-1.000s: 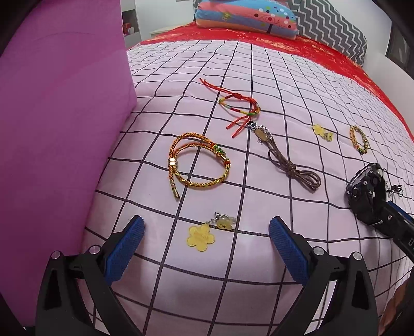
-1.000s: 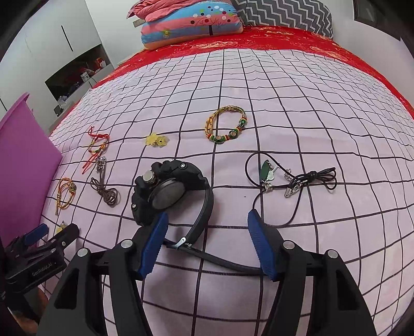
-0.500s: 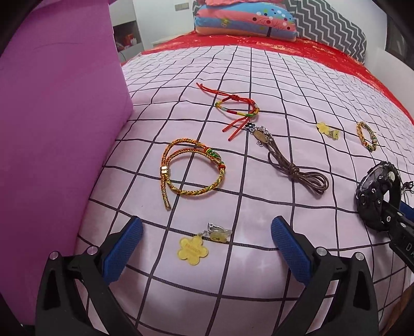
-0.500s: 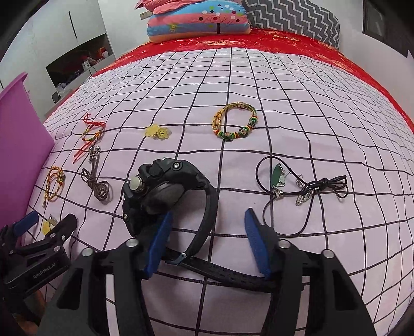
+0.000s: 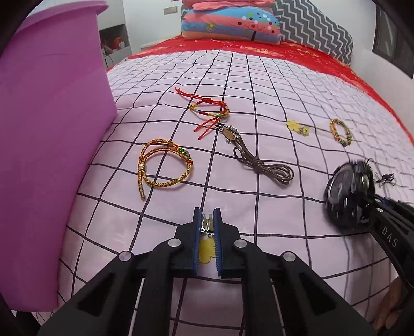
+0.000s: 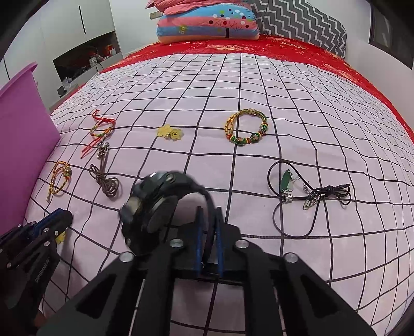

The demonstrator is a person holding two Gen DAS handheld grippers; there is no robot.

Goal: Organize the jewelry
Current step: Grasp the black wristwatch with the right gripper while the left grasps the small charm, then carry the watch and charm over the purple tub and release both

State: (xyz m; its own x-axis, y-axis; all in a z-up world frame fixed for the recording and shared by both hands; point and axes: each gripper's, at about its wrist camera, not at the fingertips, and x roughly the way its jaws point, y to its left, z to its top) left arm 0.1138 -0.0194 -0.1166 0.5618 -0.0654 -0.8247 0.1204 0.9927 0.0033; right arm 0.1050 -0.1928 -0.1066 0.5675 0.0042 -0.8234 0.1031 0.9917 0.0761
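Our left claw (image 5: 206,232) is closing on the yellow flower charm (image 5: 206,249) while our right claw (image 6: 208,232) pinches the black watch (image 6: 155,204) strap, both ready for the purple bin (image 5: 51,129).

This is a bedroom in a home. A bed fills the scene, spread with a pink checked cover (image 6: 258,85) over a red sheet (image 6: 297,49). At the far end lie a striped pillow with coloured dots (image 6: 207,24) and a grey zigzag pillow (image 6: 305,22). On the far left stands a white cupboard (image 6: 64,28) with an open shelf (image 6: 88,56) of small household clutter, too blurred to name. A purple bin (image 5: 46,129) stands near left.
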